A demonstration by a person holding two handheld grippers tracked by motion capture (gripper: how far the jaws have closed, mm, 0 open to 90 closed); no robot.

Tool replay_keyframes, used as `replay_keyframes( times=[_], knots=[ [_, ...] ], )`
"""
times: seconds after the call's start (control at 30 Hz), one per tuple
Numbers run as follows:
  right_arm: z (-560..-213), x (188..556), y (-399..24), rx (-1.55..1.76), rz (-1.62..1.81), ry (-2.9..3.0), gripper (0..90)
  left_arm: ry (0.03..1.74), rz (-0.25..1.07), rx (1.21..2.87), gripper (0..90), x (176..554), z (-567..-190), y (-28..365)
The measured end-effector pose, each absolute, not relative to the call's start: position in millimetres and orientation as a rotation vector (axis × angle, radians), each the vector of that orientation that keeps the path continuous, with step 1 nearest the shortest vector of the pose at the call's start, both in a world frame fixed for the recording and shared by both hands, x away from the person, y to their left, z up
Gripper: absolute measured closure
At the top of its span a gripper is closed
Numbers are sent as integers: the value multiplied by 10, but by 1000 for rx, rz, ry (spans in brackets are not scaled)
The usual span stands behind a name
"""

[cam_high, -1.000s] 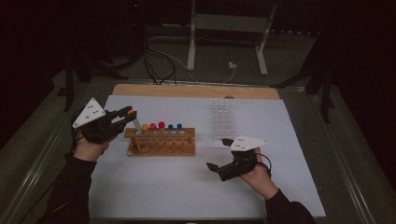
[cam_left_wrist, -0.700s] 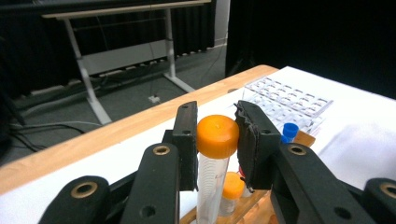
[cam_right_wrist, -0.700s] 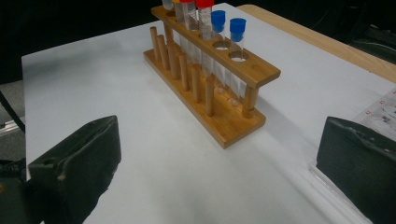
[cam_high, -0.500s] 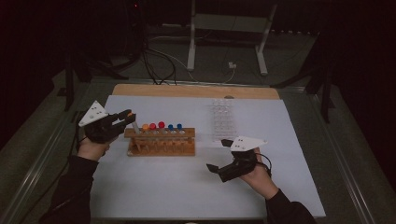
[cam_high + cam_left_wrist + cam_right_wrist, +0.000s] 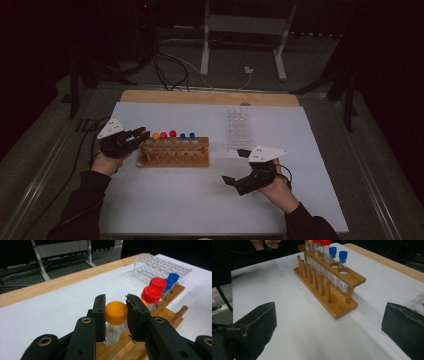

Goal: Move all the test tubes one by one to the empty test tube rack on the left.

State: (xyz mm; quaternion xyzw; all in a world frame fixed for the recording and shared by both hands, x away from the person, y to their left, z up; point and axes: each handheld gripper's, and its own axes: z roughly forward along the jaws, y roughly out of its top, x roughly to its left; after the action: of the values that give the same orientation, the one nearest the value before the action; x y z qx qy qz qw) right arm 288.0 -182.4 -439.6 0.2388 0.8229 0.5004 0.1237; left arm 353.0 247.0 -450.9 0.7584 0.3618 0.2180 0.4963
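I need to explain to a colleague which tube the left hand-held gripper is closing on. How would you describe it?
Find the wooden rack on the white table, left of the clear plastic rack. The tube sits at the rack's left end, between the jaws of the left hand-held gripper. It is the orange-capped tube nearest that end; farther along the row come red and blue caps.
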Motion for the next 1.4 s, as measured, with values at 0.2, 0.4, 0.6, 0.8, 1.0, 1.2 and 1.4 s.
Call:
replay_keyframes(
  times=[0.2,0.4,0.6,0.8,1.0,1.2,1.4],
  knots=[
    [-4392,2877,-1861,707,1465,2392,1,857,530,1843,713,3514,-4550,2477],
    [-4387,2869,-1894,710,1464,2385,1,848,463,1855,396,3408,-4498,2529],
    [-4418,2848,-1960,731,1453,2372,1,779,349,1838,123,3150,-4368,2517],
    [-4517,2797,-2043,741,1420,2367,1,692,305,1868,6,2874,-4481,2373],
    [-4631,2763,-2158,762,1417,2349,1,629,297,1935,5,2672,-4688,2171],
    [-4768,2711,-2228,754,1377,2370,1,605,298,1950,4,2582,-4838,2084],
    [-4844,2698,-2262,752,1354,2388,1,610,263,1987,5,2554,-4982,2039]
  ],
)
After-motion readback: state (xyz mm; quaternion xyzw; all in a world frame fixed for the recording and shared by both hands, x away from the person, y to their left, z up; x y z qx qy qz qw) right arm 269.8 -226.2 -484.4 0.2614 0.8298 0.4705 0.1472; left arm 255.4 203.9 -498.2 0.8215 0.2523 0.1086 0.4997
